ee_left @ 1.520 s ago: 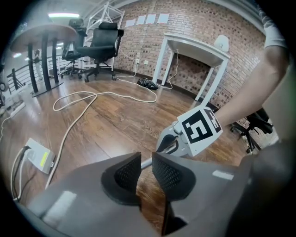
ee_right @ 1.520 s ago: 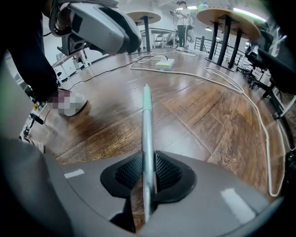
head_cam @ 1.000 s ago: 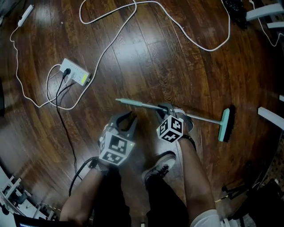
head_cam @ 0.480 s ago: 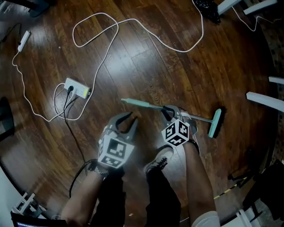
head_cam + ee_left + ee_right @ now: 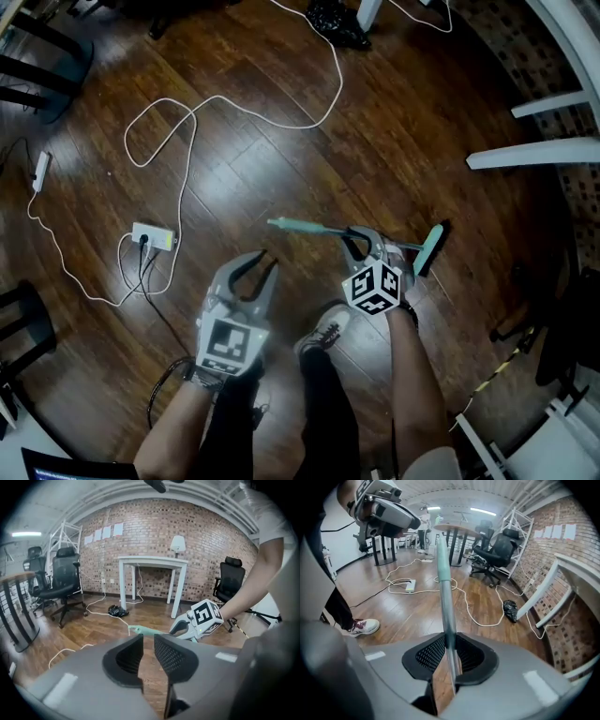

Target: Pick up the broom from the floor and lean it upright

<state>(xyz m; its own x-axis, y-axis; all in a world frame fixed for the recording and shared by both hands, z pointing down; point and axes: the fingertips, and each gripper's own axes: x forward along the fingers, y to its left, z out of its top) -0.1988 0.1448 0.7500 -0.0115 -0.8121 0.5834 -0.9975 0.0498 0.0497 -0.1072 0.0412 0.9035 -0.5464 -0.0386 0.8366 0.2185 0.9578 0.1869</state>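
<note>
1. Right gripper [image 5: 362,242] was clamped on the metal shaft of the broom [image 5: 302,226].
2. Broom was held off the wooden floor [image 5: 281,169], roughly level, with its brush head [image 5: 430,247] to the right.
3. Left gripper [image 5: 260,260] was empty, jaws slightly apart, beside the handle's teal end.

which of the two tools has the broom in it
The right tool: its jaws clamp the thin shaft of the teal-handled broom. The left tool holds nothing.
</note>
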